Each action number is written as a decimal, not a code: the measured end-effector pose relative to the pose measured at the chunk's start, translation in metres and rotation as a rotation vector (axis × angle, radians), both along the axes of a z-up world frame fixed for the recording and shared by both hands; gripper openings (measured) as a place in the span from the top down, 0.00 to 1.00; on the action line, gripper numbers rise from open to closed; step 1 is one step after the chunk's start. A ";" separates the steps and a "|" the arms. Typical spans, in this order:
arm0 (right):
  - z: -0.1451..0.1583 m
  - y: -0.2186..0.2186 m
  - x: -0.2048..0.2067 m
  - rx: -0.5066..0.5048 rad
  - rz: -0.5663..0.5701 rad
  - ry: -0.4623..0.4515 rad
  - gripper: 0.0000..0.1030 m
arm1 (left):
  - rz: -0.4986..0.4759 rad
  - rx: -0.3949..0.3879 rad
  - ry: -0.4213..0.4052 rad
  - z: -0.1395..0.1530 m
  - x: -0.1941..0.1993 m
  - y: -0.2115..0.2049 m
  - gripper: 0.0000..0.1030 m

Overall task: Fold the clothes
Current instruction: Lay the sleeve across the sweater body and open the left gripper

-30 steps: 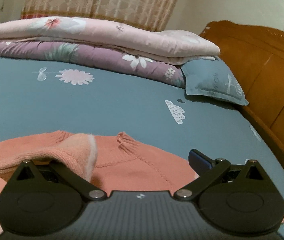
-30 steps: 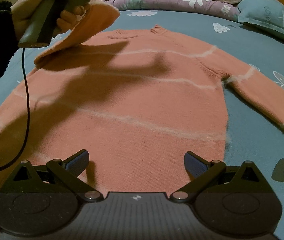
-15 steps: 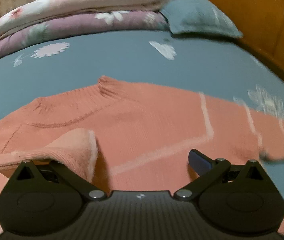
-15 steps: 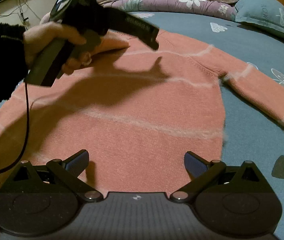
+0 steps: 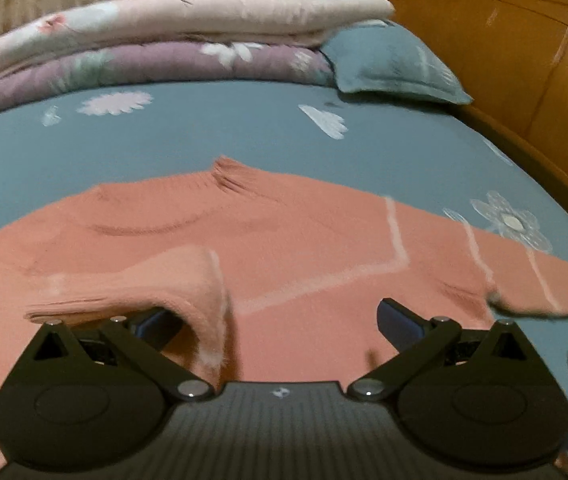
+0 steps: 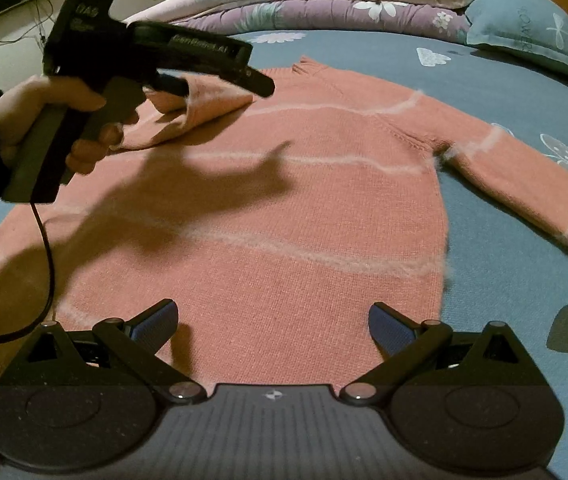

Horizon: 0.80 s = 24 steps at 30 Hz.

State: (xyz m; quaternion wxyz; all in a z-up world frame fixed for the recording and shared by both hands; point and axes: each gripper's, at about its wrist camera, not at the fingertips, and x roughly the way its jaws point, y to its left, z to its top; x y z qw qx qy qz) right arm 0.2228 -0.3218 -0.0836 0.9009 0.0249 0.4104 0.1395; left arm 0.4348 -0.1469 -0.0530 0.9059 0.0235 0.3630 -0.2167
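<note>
Blue floral bedding (image 6: 504, 280) carries the salmon sweater (image 6: 284, 208) spread flat near the headboard (image 5: 524, 60). Since a second ago the left gripper (image 5: 280, 320), now released, has swung the left sleeve (image 5: 156, 284) across the chest — first fold nearly laid. Right gripper (image 6: 272, 320) hovers unclenched over the hem.

open sheet (image 6: 504, 300) right of sweater (image 6: 284, 208), quilts (image 6: 324, 4) blocking beyond

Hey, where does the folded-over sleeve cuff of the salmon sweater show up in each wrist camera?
Left wrist view: the sleeve cuff sits lower left, draped over the left gripper finger.
Right wrist view: upper left, the cuff lies under the left gripper.
Shared landmark: the teal pillow beside the stacked quilts.
</note>
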 end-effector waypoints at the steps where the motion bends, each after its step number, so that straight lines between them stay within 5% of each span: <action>1: 0.000 0.000 0.000 -0.001 0.001 -0.001 0.00 | 0.004 0.007 -0.013 0.002 0.002 -0.003 0.01; 4: -0.001 -0.002 0.001 0.002 0.001 -0.003 0.00 | -0.061 0.074 -0.085 0.006 -0.001 -0.023 0.01; 7: -0.002 -0.001 0.001 -0.003 -0.001 -0.003 0.00 | -0.244 0.246 -0.178 -0.001 -0.015 -0.055 0.01; 11: -0.002 0.000 0.001 -0.012 0.000 -0.004 0.00 | -0.420 0.382 -0.151 -0.023 -0.026 -0.076 0.01; 24: -0.004 -0.001 0.006 -0.012 0.004 0.002 0.00 | -0.344 0.135 -0.084 0.016 -0.031 -0.010 0.01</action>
